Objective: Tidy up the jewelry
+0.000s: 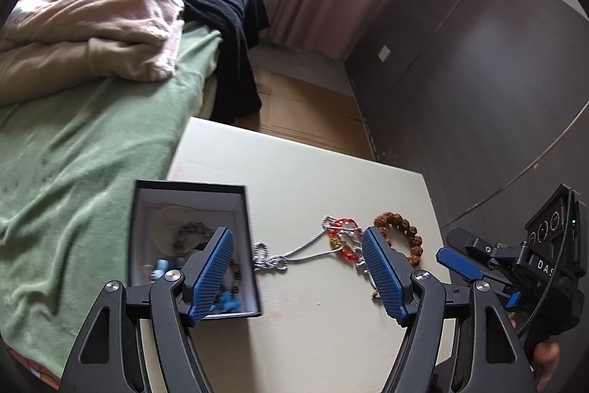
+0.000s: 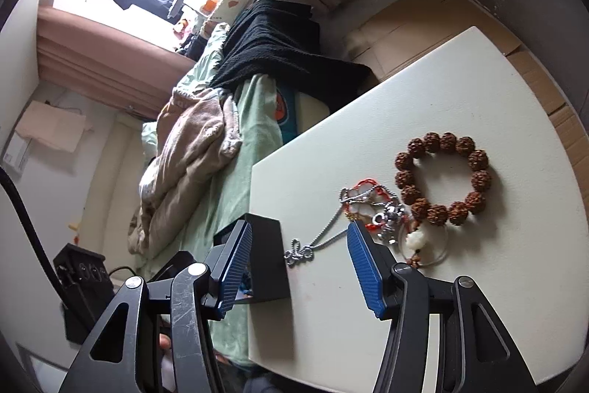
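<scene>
On the white table (image 1: 313, 179) stands an open black box (image 1: 191, 245) with several pieces of jewelry inside. To its right lie a silver chain (image 1: 291, 253), a red bead bracelet (image 1: 344, 238) and a brown bead bracelet (image 1: 401, 234). My left gripper (image 1: 296, 234) hovers open above the chain, holding nothing. The right wrist view shows my right gripper (image 2: 299, 227) open and empty, between the box (image 2: 268, 253) and the chain (image 2: 313, 245). Beyond it lie the brown bracelet (image 2: 441, 179), the red bracelet (image 2: 364, 197), a silver charm (image 2: 390, 220) and a white pendant (image 2: 416, 240).
A bed with a green sheet (image 1: 73, 172), a pink blanket (image 1: 92, 35) and a black cloth (image 1: 228, 24) borders the table's left side. Cardboard (image 1: 305, 109) covers the floor behind the table. A dark wall (image 1: 478, 80) runs along the right.
</scene>
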Motion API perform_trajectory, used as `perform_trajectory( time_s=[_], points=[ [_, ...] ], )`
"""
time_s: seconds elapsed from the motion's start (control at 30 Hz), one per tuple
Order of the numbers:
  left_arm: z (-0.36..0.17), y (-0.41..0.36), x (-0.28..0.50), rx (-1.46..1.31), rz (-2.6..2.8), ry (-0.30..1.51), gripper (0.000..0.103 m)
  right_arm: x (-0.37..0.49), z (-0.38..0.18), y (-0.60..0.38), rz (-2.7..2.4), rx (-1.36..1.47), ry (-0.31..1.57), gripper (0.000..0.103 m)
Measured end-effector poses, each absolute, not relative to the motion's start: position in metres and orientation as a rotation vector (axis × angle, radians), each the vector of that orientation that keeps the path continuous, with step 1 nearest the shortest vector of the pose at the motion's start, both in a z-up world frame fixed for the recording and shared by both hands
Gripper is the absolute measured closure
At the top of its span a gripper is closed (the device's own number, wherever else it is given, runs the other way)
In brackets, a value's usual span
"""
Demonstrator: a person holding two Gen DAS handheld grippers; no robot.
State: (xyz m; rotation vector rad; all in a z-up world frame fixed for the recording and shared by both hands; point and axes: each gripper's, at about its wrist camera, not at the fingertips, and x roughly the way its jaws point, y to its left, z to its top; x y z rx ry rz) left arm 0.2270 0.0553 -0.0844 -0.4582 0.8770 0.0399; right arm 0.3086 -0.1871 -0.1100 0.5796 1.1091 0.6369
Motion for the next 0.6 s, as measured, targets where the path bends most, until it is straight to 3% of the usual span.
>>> perform_trajectory(
  time_s=[0.23, 0.53, 0.6],
  points=[
    [-0.101, 0.017, 0.257, -0.394, -0.017, 0.925, 0.031, 0.313, -0.123, -0.217, 0.559, 0.582, 1.150, 0.048],
    [-0.132, -0.013, 0.292, -0.301, -0.024, 1.018, 0.038, 0.317, -0.134, -0.246, 0.512, 0.641, 1.179, 0.048],
    [-0.141, -0.016, 0.294, -0.278, -0.016, 1.046, 0.044, 0.318, -0.136, -0.249, 0.511, 0.652, 1.188, 0.048]
  ],
)
